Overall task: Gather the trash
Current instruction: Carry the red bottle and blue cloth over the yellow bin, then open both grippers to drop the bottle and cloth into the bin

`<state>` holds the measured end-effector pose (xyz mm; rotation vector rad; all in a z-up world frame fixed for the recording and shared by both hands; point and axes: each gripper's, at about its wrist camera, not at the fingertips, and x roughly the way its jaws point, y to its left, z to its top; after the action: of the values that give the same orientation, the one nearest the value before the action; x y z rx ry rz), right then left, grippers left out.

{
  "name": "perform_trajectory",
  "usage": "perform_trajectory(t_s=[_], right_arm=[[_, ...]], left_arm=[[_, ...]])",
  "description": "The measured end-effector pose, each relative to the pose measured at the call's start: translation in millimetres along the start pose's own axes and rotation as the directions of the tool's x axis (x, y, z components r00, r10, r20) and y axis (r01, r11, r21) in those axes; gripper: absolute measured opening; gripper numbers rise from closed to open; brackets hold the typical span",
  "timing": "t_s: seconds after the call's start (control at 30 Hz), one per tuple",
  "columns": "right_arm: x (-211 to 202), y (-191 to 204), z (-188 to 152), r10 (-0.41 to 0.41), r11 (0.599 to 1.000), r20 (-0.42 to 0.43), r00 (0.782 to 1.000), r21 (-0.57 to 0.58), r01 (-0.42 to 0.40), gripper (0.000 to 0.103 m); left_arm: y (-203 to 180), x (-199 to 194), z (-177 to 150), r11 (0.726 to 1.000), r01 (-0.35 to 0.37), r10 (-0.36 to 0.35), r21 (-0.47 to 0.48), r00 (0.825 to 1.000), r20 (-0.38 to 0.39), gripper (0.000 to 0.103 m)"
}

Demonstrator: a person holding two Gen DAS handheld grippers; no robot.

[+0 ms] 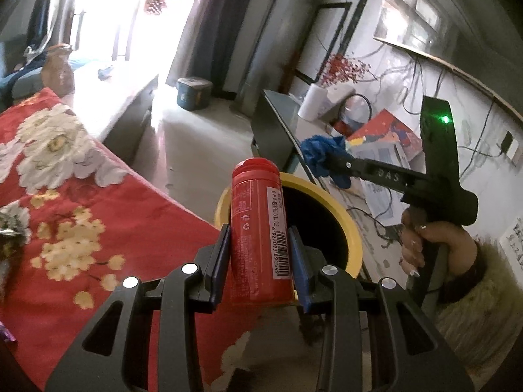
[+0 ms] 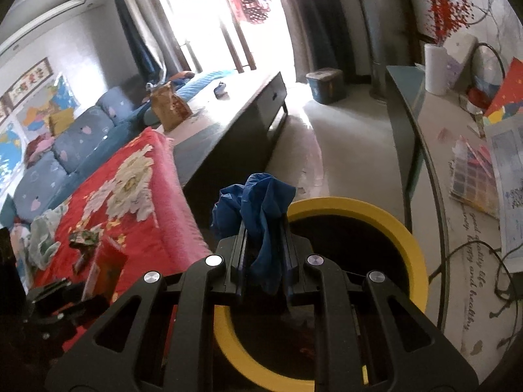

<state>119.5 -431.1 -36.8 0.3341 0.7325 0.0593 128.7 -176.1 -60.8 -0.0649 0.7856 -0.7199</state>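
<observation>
Standing upright between the pads of the left tool [image 1: 258, 254], a red bottle [image 1: 258, 228] with a barcode label; jaws pressed to both its sides. Its cap end rises over the near rim of the yellow-rimmed bin [image 1: 354, 238], whose dark mouth lies just behind it.

Blue crumpled cloth [image 2: 258, 209]: pinched in the right tool [image 2: 263, 254], jaws nearly together, the wad bulging above the tips and a tail hanging below. Held over the near-left rim of the bin [image 2: 408, 248]. From the left wrist view, the right tool [image 1: 330, 160] reaches in from the right with the cloth [image 1: 322, 156] at its tip, and the right hand [image 1: 434, 245] grips its handle.

Edges and room: bin stands in a narrow gap, red floral blanket [image 1: 75, 196] close on its left, glass-topped table [image 2: 457, 215] close on its right; open floor beyond toward the bright doorway.

Hard to make out: bin interior is dark, contents unreadable; its lower rim is cut off by the tool body. Small wrappers [image 2: 83, 238] lie on the blanket [image 2: 137, 196], kind unclear. Doorway glare washes out detail.
</observation>
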Motion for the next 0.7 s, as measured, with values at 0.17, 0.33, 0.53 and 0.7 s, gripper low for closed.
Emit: perform_trajectory(t_s=[0.17, 0.33, 0.53, 0.7], right_arm=[[1, -15, -2, -0.025, 0.999, -0.005, 1.0, 0.026, 0.025, 0.012], [4, -26, -3, -0.039, 0.998, -0.016, 0.999, 0.048, 0.039, 0.012], [10, -39, -6, -0.053, 0.995, -0.037, 0.998, 0.079, 0.055, 0.012], [14, -50, -9, -0.058, 0.992, -0.053, 0.997, 0.113, 0.063, 0.012]], left_arm=[[-12, 16, -2, 1.0, 0.018, -0.017, 0.026, 1.0, -0.024, 0.033], [-20, 32, -5, 0.999, 0.041, -0.039, 0.036, 0.998, -0.047, 0.033], [-26, 58, -7, 0.997, 0.064, -0.061, 0.04, 0.994, -0.091, 0.033], [-29, 81, -11, 0.996, 0.076, -0.07, 0.043, 0.989, -0.127, 0.033]])
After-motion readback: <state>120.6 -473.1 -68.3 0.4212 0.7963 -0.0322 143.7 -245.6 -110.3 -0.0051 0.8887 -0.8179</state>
